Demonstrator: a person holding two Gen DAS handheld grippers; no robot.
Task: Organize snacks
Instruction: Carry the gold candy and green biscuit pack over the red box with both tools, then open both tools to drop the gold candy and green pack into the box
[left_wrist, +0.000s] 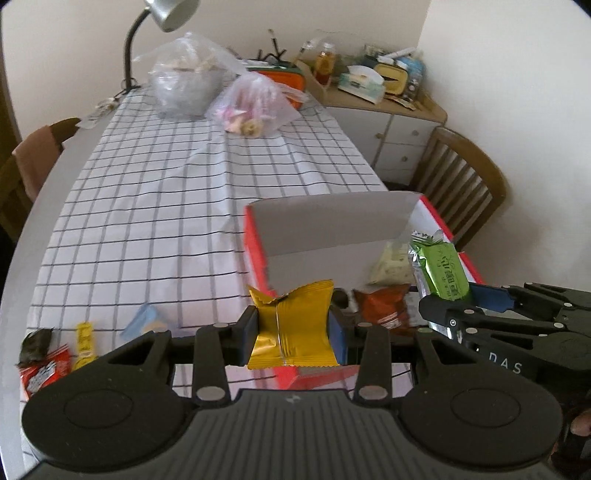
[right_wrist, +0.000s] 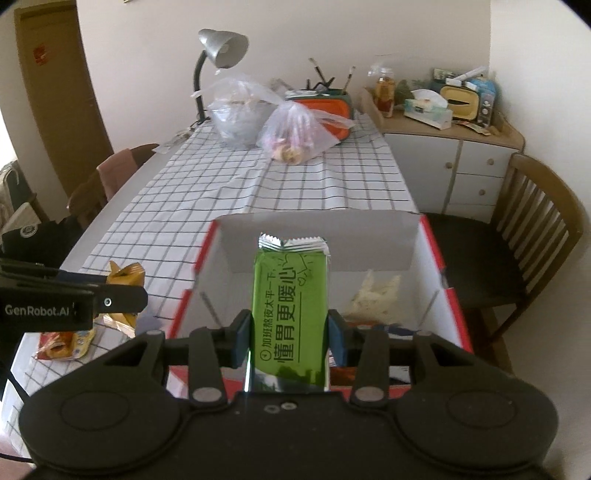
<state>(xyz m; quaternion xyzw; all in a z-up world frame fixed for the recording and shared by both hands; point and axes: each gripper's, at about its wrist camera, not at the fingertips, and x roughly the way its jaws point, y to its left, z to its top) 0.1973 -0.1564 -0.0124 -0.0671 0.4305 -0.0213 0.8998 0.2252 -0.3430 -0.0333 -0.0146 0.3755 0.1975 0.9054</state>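
Two snack packets are in hand at once, one per gripper, and both are near the red-sided cardboard box (right_wrist: 447, 266) that stands open on the checked tabletop (left_wrist: 147, 206). The left gripper (left_wrist: 294, 332) has its fingers pinching a yellow packet (left_wrist: 295, 325) across its middle, so the crimped ends stick out above and below; it sits by the box's near left corner, not yet over the opening as far as I can judge. The right gripper (right_wrist: 290, 338) pinches a green packet (right_wrist: 290, 295) by its lower half, the long body pointing forward over the box's interior — a hold that would let it drop straight in once the fingers part. Inside the box a pale packet (right_wrist: 373, 299) already lies against the right wall, and the left wrist view shows an orange-brown packet (left_wrist: 384, 306) there too, which suggests the box is the collecting place. More loose snacks (left_wrist: 55, 358) wait at the tabletop's near left edge — still to be gathered, I'd judge. Much of the box floor is hidden behind the green packet and both gripper bodies, so how many snacks it holds cannot be told. The loose wrappers are small and blurred, their print unreadable, and a bluish one is only a smear.
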